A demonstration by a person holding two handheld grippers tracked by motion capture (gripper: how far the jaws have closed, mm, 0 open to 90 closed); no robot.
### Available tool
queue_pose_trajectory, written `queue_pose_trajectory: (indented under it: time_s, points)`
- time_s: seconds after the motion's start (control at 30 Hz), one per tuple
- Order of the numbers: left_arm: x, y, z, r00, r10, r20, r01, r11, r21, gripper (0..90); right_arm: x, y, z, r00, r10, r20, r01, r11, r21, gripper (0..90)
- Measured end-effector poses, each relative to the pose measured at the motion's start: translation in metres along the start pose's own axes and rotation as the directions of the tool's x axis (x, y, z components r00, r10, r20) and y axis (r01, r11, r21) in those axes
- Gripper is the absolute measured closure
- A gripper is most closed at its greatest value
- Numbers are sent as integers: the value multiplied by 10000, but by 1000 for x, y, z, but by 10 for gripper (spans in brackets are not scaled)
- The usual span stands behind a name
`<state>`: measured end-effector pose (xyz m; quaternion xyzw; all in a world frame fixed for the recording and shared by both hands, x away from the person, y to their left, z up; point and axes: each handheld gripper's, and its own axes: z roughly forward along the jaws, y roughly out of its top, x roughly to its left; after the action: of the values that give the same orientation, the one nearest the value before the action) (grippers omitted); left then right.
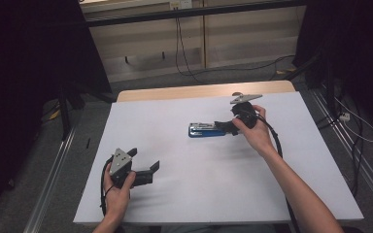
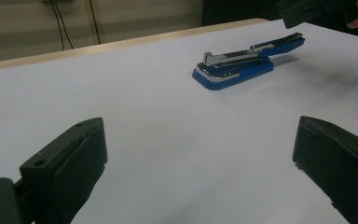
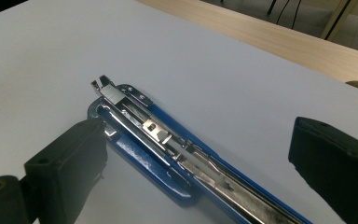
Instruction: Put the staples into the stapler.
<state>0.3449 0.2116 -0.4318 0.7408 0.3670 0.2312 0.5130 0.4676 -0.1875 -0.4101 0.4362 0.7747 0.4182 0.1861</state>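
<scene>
Two grippers work over a white surface (image 1: pixel 175 194), one in each hand. A blue stapler (image 1: pixel 205 129) lies flat near the middle of the surface, a little toward the person's right, its lid swung open so the bright metal staple channel shows along its length. The right gripper (image 1: pixel 226 127) reaches in from the right at the stapler's rear end; in the right gripper view the stapler (image 3: pixel 168 154) runs between the two black jaws, which stand spread wide on either side of it, with neither pad pressing on it. In that view one jaw sits just beside the blue base and the other stands well apart. The left gripper (image 1: pixel 145 170) is held low over the near left part of the surface, well apart from the stapler, with its jaws spread and nothing between them; the left gripper view looks past them across bare white surface to the stapler (image 2: pixel 242 63).
</scene>
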Motion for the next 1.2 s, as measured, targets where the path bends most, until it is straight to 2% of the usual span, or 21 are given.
queue_pose_trajectory:
  time_s: [0.13, 0.43, 0.6, 0.77, 0.97, 1.2]
  points:
    - [-1, 0, 1, 10000, 66, 18, -66, 10000, 19, 31, 0, -7, -7, 9995, 185, 241, -180, 9997, -183, 43]
    - [-3, -1, 4, 10000, 59, 69, -61, 9997, 249, 31, 0, -20, -30, 9960, 217, 870, -157, 9974, -697, 44]
    - [-3, -1, 2, 9999, 92, 91, -94, 9998, 197, 31, 0, -29, -40, 9959, 496, 752, -428, 9950, -898, 41]
    - [-2, -1, 3, 10000, -37, -47, 37, 9999, 115, 31, -1, -43, -48, 9938, 428, 1029, -326, 9945, -994, 36]
    - [-4, -1, 2, 10000, 25, 85, -27, 9999, 171, 30, -3, -53, -57, 9901, 380, 1353, -239, 9943, -1041, 35]
    - [-7, 2, 5, 10000, 52, 81, -53, 9999, 154, 29, -10, -62, -63, 9879, 643, 1411, -495, 9931, -1058, 35]
